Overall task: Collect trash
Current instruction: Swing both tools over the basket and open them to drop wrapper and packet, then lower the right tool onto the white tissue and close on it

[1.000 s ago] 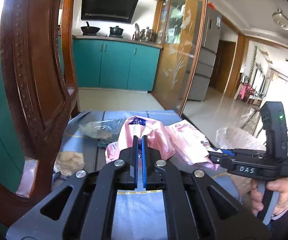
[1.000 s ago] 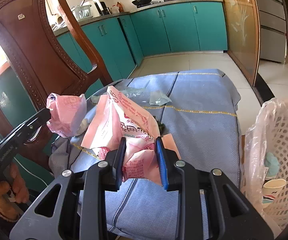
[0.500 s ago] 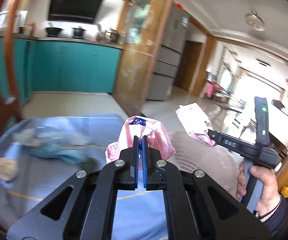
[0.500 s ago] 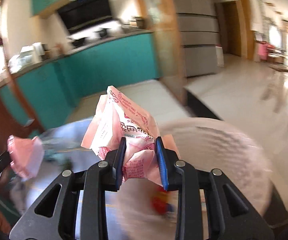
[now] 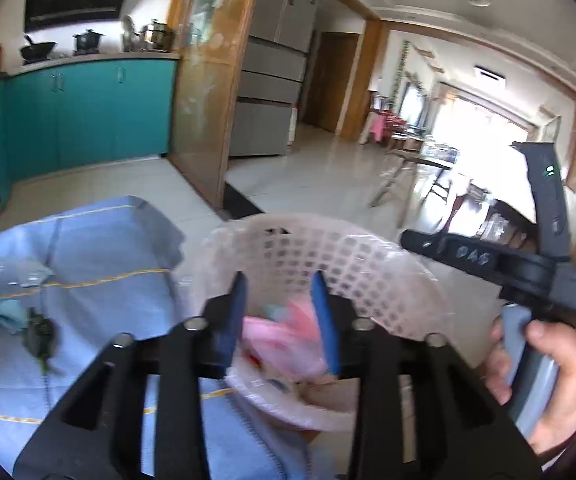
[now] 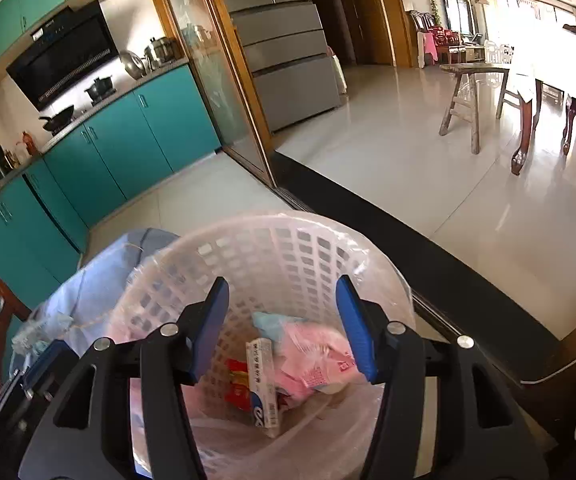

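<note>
Pink wrappers (image 6: 311,364) lie in the basket (image 6: 272,248) below both opening hand-held grippers (image 6: 282,330).

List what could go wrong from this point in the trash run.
1. The left gripper, jaws opening over the basket, has a pink bag below it near the table-side rim; it might catch there.
2. Crumpled scraps remain on the blue cloth and may get missed.
3. The grippers crowd one basket and might bump.
</note>
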Motion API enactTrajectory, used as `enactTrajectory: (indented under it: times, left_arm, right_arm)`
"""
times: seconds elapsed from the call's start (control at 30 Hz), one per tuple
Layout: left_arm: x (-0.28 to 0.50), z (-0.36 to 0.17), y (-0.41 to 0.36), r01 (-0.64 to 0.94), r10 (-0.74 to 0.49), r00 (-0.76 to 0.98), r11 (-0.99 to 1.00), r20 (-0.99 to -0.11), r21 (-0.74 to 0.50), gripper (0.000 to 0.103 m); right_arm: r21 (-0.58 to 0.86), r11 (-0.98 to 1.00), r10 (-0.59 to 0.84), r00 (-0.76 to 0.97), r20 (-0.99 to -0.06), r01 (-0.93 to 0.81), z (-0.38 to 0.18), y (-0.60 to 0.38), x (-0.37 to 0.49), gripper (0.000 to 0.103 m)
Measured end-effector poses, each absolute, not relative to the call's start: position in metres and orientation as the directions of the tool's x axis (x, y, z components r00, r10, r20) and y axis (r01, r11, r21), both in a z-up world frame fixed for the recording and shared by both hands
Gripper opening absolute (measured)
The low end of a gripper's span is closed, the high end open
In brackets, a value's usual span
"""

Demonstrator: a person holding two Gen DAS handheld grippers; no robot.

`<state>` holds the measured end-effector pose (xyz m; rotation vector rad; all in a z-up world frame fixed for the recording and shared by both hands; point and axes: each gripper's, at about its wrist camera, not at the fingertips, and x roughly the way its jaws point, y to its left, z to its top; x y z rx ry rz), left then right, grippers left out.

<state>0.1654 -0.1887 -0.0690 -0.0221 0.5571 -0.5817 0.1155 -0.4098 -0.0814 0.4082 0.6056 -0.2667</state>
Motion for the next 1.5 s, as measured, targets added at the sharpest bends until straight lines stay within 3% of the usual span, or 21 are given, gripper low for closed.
enactTrajectory:
  times: [0.17,0.27,0.37,0.43,0.57,0.77,1.0,1.2,1.23,1.3,1.5]
  left_arm:
    - [0.136,-0.043,-0.126,0.325,-0.328,0.858,0.942,-0.396,-0.077,0.068]
    - [0.117,-0.018,-0.079,0.164,-0.166,0.944,0.986,-0.286,-0.032,0.072]
    - [0.107,-0.001,-0.031,0.056,-0.068,0.974,0.996,-0.214,-0.062,0.075]
    - [0.105,0.002,-0.007,0.008,-0.026,0.979,0.996,-0.203,-0.086,0.076]
    - [0.092,0.0,0.032,-0.05,0.024,0.982,0.989,-0.187,-0.136,0.076]
    - [0.068,0.007,0.059,-0.073,0.065,0.995,0.991,-0.072,-0.111,0.078]
    - [0.073,0.002,0.071,-0.09,0.075,0.989,0.989,-0.13,-0.114,0.078]
    - [0.068,0.002,0.068,-0.099,0.088,0.987,0.992,-0.131,-0.08,0.079]
    - [0.069,0.002,0.068,-0.098,0.087,0.987,0.992,-0.135,-0.079,0.079]
    - [0.071,0.001,0.067,-0.099,0.087,0.985,0.992,-0.148,-0.078,0.079]
    - [0.07,0.0,0.069,-0.103,0.089,0.983,0.991,-0.158,-0.085,0.079]
  right_arm:
    - [0.34,0.928,0.05,0.852,-0.522,0.154,-0.07,-0.369,0.133,0.055]
    - [0.356,0.933,0.239,0.84,-0.488,-0.058,-0.069,-0.318,0.149,0.055]
    - [0.353,0.897,0.421,0.75,-0.509,-0.265,-0.074,-0.246,0.17,0.055]
    - [0.407,0.818,0.572,0.65,-0.5,-0.407,-0.08,-0.191,0.185,0.054]
    - [0.537,0.668,0.744,0.45,-0.494,-0.514,-0.1,-0.101,0.229,0.054]
    - [0.59,0.603,0.792,0.316,-0.522,-0.538,-0.127,-0.007,0.272,0.054]
    - [0.623,0.574,0.807,0.236,-0.541,-0.532,-0.15,0.046,0.285,0.055]
    - [0.568,0.602,0.768,0.215,-0.603,-0.561,-0.157,0.06,0.277,0.054]
    - [0.555,0.609,0.759,0.214,-0.615,-0.567,-0.16,0.063,0.275,0.05]
    - [0.52,0.632,0.732,0.222,-0.644,-0.575,-0.164,0.067,0.271,0.026]
    - [0.547,0.64,0.745,0.262,-0.614,-0.539,-0.156,0.047,0.266,0.02]
